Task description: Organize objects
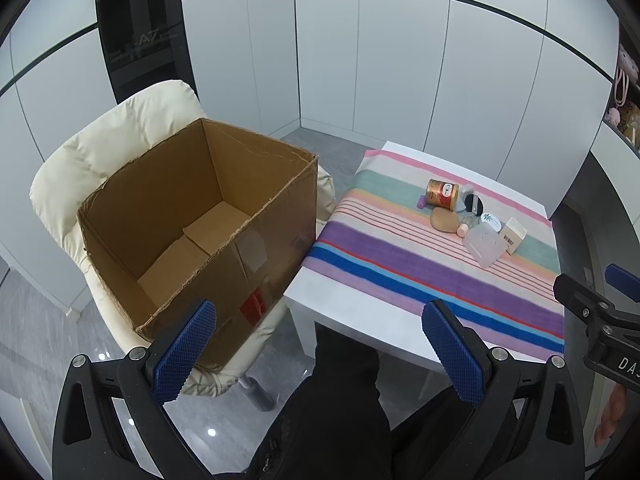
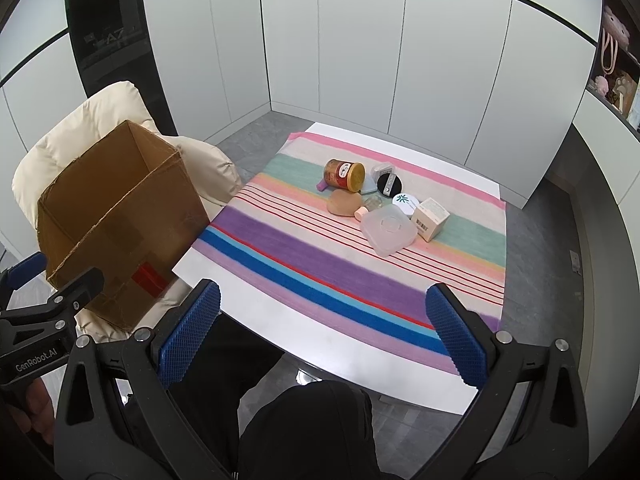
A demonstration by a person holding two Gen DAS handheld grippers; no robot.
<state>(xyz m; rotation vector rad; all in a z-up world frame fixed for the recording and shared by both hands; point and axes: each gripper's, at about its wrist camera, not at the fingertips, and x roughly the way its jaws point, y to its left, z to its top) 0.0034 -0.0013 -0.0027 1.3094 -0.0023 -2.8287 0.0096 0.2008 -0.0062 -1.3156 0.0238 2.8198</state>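
Observation:
An open, empty cardboard box (image 1: 192,216) (image 2: 120,220) sits on a cream padded chair (image 1: 100,148) left of the table. On the striped cloth (image 2: 320,256) lies a cluster of small items: a gold jar on its side (image 2: 345,175) (image 1: 442,194), a tan pear-shaped piece (image 2: 343,202), a black round compact (image 2: 389,185), a white round tin (image 2: 405,202), a clear plastic lid (image 2: 387,229) (image 1: 485,245) and a small white carton (image 2: 430,218) (image 1: 513,234). My left gripper (image 1: 320,322) is open and empty near the box. My right gripper (image 2: 322,304) is open and empty at the table's near edge.
The white table (image 2: 340,344) stands in a corner of white panelled walls. My dark-trousered legs (image 2: 304,432) are under its near edge. Shelves with soft toys (image 2: 616,80) are at the far right. The floor is grey tile (image 1: 40,340).

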